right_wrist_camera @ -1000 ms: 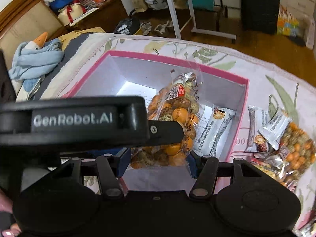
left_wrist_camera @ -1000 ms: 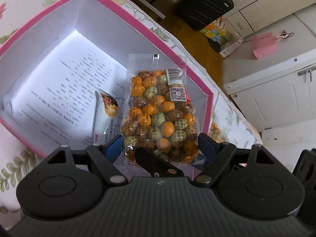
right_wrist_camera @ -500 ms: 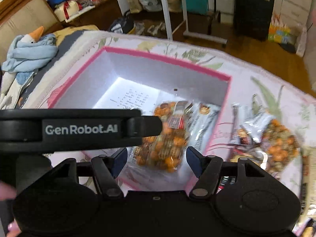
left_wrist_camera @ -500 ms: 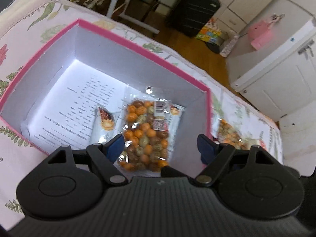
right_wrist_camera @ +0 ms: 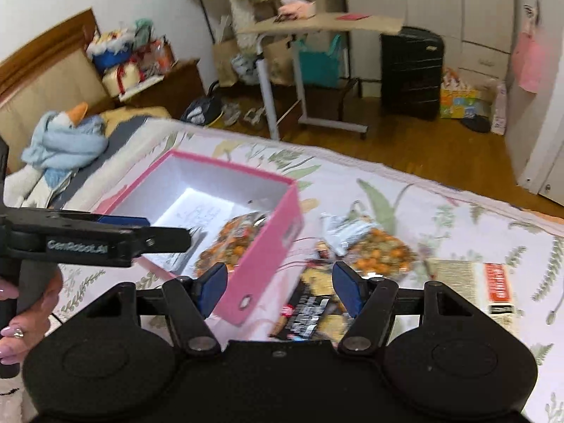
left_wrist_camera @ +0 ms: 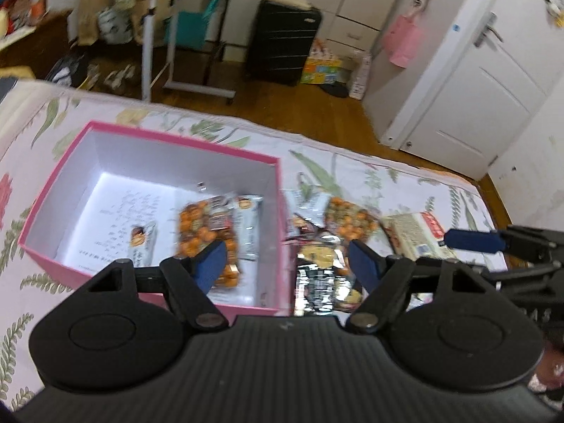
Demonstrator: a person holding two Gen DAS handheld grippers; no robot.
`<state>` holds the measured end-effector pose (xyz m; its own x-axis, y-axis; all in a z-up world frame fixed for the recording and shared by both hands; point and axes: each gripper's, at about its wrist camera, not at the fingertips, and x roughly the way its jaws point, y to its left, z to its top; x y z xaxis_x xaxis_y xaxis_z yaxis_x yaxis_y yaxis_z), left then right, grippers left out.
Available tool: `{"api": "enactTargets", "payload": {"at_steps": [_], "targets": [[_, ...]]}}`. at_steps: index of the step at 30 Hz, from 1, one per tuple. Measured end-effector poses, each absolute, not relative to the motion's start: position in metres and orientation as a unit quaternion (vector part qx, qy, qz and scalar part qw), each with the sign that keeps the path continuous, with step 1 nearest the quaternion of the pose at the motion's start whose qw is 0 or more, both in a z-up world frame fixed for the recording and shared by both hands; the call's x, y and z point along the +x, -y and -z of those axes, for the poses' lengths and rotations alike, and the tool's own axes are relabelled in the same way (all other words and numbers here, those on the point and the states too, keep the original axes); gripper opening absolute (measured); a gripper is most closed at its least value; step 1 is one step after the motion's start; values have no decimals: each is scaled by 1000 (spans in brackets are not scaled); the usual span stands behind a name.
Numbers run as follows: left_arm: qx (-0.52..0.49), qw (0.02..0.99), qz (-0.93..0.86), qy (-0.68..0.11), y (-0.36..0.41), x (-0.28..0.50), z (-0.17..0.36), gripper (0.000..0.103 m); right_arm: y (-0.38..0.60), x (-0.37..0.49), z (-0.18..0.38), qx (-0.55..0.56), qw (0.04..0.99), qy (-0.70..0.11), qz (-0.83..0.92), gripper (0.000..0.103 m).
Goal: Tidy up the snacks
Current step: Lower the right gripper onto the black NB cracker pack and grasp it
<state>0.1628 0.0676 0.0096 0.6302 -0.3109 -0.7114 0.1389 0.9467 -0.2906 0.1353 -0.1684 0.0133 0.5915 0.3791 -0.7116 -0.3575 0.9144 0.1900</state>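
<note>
A pink box with a white inside sits on the floral bedspread; it also shows in the right wrist view. Inside lie a clear bag of orange and green coated nuts and two small white snack packets. Right of the box lie more snacks: a second nut bag, a dark packet and a pale packet with a red label. My left gripper is open and empty above the box's near right corner. My right gripper is open and empty above the dark packet.
The floral bedspread ends at a wooden floor. Beyond stand a rolling table, a black suitcase and white cupboards. A blue plush toy lies at the bed's left.
My left gripper let go of the nut bag, which now lies in the box. Both grippers rose and pulled back toward the loose snacks on the right.
</note>
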Motion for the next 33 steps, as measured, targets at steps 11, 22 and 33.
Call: {"api": "enactTargets", "payload": {"at_steps": [11,22,33], "targets": [[-52,887,167,-428,29,159,13,72,237,138,5,22,905,-390,-168,71],[-18,880,152,-450,66,165,76,72,294,153,77,55,889,-427,-154,71],[-12,896,71,-439,67,162,131,72,256,174,135,113,848,-462,-234,65]]}}
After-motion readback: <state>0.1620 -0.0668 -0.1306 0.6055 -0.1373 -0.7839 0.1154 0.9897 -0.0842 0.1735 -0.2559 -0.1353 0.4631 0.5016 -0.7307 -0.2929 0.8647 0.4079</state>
